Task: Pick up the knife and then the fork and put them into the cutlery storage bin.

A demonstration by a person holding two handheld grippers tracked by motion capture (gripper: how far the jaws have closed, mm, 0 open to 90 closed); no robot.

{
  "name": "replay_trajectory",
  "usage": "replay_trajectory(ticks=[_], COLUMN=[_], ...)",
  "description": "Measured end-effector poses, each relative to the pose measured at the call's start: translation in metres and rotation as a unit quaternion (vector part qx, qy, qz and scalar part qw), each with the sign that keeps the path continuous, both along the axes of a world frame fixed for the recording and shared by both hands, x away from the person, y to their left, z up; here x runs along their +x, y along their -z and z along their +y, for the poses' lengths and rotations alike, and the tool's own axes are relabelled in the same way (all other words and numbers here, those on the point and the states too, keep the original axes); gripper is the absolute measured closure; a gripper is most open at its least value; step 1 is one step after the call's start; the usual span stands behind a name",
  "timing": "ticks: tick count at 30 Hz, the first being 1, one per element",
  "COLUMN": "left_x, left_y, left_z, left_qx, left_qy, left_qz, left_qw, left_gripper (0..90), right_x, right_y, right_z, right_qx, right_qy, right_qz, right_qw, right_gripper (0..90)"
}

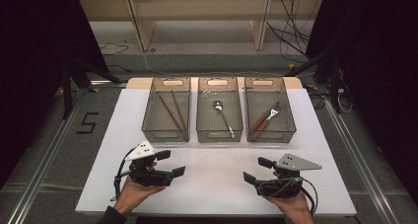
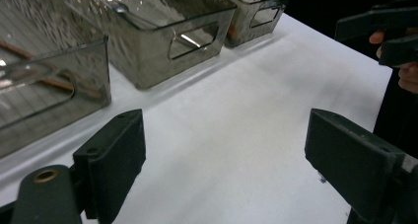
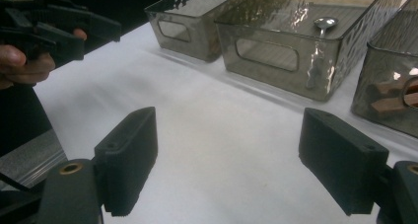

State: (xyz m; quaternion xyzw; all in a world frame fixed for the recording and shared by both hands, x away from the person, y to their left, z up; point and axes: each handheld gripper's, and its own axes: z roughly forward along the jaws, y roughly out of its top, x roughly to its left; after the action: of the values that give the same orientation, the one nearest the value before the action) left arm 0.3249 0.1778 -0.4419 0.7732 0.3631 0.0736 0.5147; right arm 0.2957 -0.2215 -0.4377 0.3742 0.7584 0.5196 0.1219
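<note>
Both my grippers wait with jaws apart over the bare white table, three clear bins beyond them.

My left gripper (image 1: 170,164) and right gripper (image 1: 258,169) hold nothing, facing each other above the table (image 1: 212,184). Left bin (image 1: 166,110) holds chopsticks (image 1: 172,110), middle bin (image 1: 220,110) a spoon (image 1: 223,115), right bin (image 1: 269,110) a fork (image 1: 266,118).

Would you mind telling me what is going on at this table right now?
A person holds the left gripper and the right gripper open above the white table, gripping nothing. Behind them stand three clear bins: chopsticks in the left one, a spoon in the middle, a fork in the right.
</note>
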Motion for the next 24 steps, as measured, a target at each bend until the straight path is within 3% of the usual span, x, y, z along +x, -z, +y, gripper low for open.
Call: replay_trajectory(ticks=[4,7,24], left_x=[-0.0024,-0.0005,-0.0013], left_y=[0.004,0.0031,0.0028], left_z=[0.0051,0.0091,0.0042], left_qx=[0.003,-0.018,-0.005], left_qy=[-0.006,-0.016,-0.009], left_qz=[0.003,0.003,-0.006], left_qw=[1.0,0.9997,0.9999], left_gripper=[15.1,15.1,15.1], right_x=[-0.0006,-0.0007,-0.0014], right_y=[0.0005,0.0009,0.0007], right_z=[0.0011,0.0004,-0.0013], right_qx=[-0.002,-0.001,-0.002], right_qy=[-0.001,0.0,0.003], right_qz=[0.0,0.0,-0.001], right_qw=[1.0,1.0,1.0], right_gripper=[23.2,23.2,23.1])
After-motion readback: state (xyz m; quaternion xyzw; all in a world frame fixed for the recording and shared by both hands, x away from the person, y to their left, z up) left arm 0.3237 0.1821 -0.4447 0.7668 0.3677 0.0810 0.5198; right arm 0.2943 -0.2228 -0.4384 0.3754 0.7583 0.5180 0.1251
